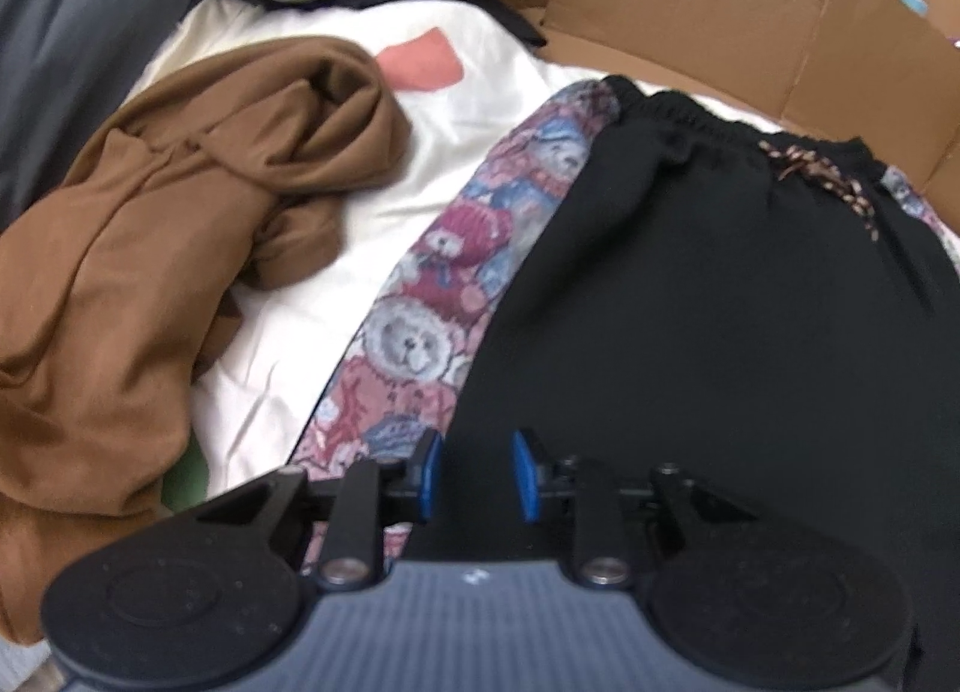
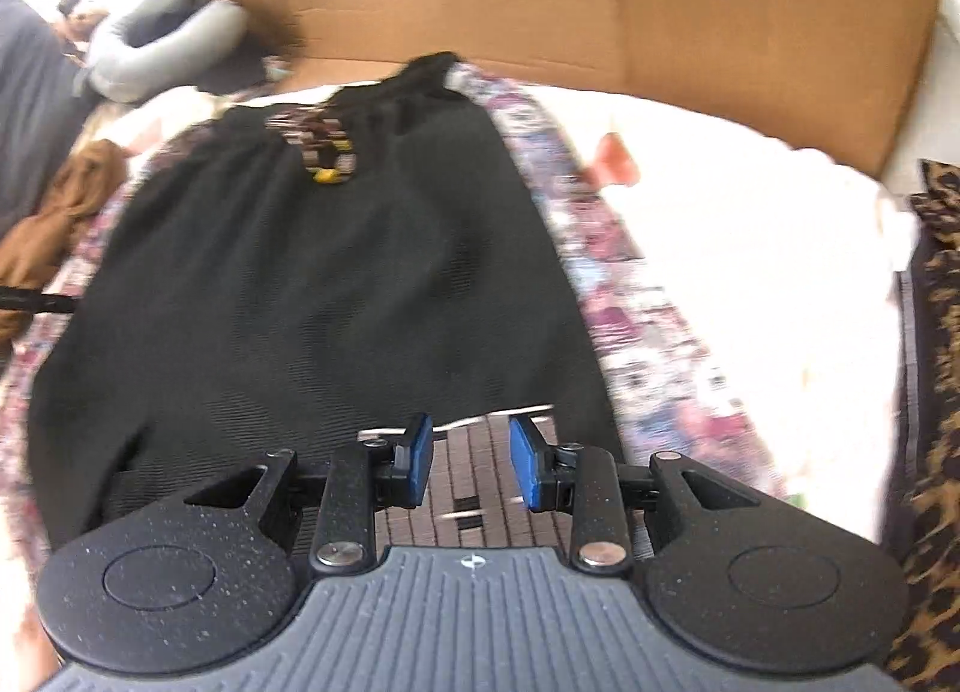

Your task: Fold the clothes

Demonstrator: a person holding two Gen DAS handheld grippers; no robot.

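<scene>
The black garment lies flat on a bear-print cloth, near hem hidden behind both grippers — left gripper and right gripper gape, grasping nothing; the right view is blurred.

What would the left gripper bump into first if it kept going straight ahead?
Most likely the black trousers: the left gripper points along them, fingers open, toward the waistband. The cardboard box wall lies beyond. Depth is hard to judge.

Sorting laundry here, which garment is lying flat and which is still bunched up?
The black pants lie spread flat; the brown garment sits crumpled beside them.
</scene>
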